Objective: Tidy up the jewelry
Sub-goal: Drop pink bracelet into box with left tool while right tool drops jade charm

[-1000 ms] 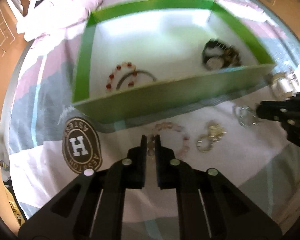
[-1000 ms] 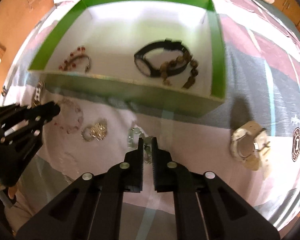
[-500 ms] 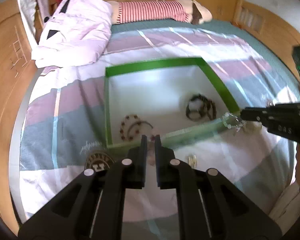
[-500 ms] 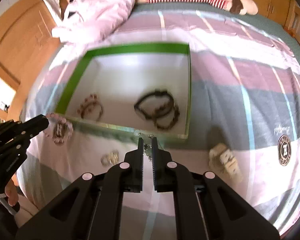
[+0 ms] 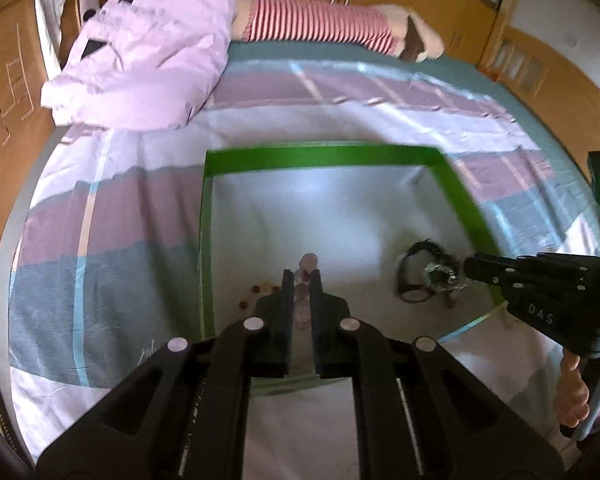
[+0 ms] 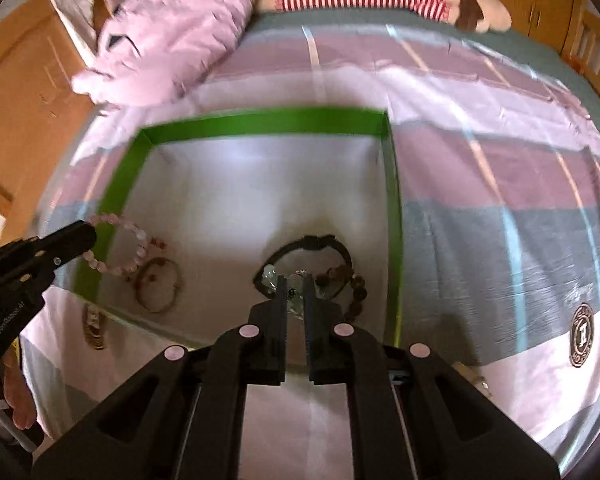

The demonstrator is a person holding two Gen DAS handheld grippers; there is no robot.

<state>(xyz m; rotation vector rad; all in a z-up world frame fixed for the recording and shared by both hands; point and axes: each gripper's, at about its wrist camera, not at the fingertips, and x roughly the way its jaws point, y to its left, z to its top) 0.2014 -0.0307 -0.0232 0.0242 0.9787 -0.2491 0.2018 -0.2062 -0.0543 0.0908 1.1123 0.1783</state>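
A green-walled box (image 5: 320,158) (image 6: 260,122) with a white floor lies on the bed. My left gripper (image 5: 301,276) is shut on a pink bead bracelet (image 5: 309,261) (image 6: 118,246) and holds it above the box's left part. My right gripper (image 6: 295,280) is shut on a clear crystal bracelet (image 6: 296,286) (image 5: 440,274), above the box's right part. On the box floor lie a black watch (image 6: 308,246) (image 5: 414,276), a brown bead bracelet (image 6: 354,280), a red bead bracelet (image 5: 256,294) and a thin brown bangle (image 6: 158,290).
The box sits on a striped bedsheet (image 6: 480,184). A pink pillow (image 5: 148,52) and a striped plush toy (image 5: 320,20) lie at the far end. Wooden cupboards (image 5: 540,64) flank the bed. A round logo patch (image 6: 582,330) marks the sheet.
Both grippers rose from the sheet with their bracelets and moved forward over the box. The pink bracelet and the crystal bracelet left the sheet.
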